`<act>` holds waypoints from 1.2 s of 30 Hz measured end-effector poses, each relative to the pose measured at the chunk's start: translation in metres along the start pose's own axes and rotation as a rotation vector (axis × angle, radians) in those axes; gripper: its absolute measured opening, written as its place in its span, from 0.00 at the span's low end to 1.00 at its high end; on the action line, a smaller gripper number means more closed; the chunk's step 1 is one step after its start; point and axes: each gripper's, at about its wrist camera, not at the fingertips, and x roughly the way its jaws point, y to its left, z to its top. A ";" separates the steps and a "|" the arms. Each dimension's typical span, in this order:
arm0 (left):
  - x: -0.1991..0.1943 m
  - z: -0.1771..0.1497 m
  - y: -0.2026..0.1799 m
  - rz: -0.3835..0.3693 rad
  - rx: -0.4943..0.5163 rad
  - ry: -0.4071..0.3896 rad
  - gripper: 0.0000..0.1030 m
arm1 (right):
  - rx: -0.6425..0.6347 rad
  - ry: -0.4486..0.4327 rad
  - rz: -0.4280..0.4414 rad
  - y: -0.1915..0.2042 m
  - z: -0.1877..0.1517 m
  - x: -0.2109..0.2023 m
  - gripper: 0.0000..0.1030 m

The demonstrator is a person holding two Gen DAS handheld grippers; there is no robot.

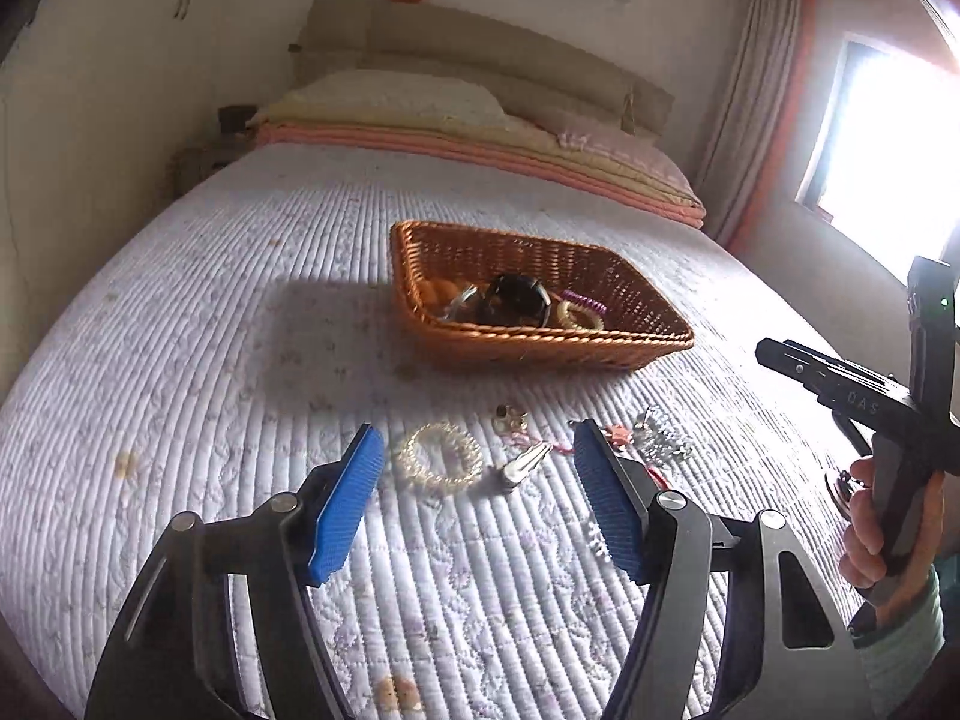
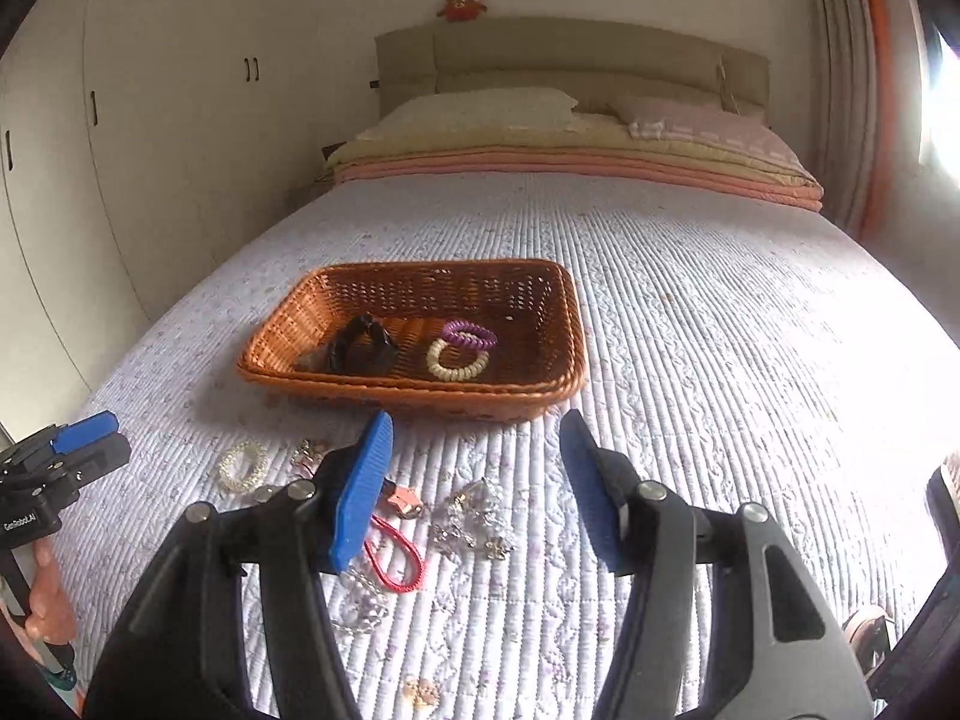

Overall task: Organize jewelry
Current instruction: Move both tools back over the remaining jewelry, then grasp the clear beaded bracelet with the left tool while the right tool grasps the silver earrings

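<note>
While both ribbed-padded tools (image 1: 477, 501) (image 2: 474, 492) gape empty, coiled bands fill the woven basket (image 2: 414, 387).

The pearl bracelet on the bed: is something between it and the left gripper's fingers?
Nothing visible blocks it. The pearl bracelet lies flat on the quilt, just ahead of the open left gripper. A silver hair clip lies close beside it, toward the right finger, and might get caught in the grasp.
</note>
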 end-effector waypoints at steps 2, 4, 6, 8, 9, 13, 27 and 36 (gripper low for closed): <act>0.010 -0.001 0.009 0.022 -0.019 0.023 0.56 | 0.010 0.035 -0.001 -0.007 -0.005 0.012 0.52; 0.024 0.000 0.019 0.042 -0.034 0.056 0.53 | 0.006 0.075 -0.013 -0.009 -0.012 0.027 0.45; 0.039 0.000 0.029 0.045 -0.051 0.097 0.49 | 0.009 0.123 -0.011 -0.012 -0.021 0.042 0.38; 0.055 -0.002 0.040 0.044 -0.069 0.144 0.41 | 0.011 0.164 -0.013 -0.013 -0.029 0.056 0.36; 0.064 -0.003 0.044 0.049 -0.077 0.176 0.40 | 0.012 0.184 -0.015 -0.014 -0.032 0.063 0.36; 0.092 -0.004 0.052 0.079 -0.077 0.253 0.34 | 0.006 0.231 -0.012 -0.016 -0.043 0.080 0.35; 0.117 0.001 0.020 0.217 0.072 0.257 0.25 | -0.114 0.261 -0.092 0.008 -0.049 0.100 0.16; 0.092 -0.012 0.005 0.202 0.109 0.209 0.07 | -0.116 0.237 -0.048 0.015 -0.057 0.075 0.08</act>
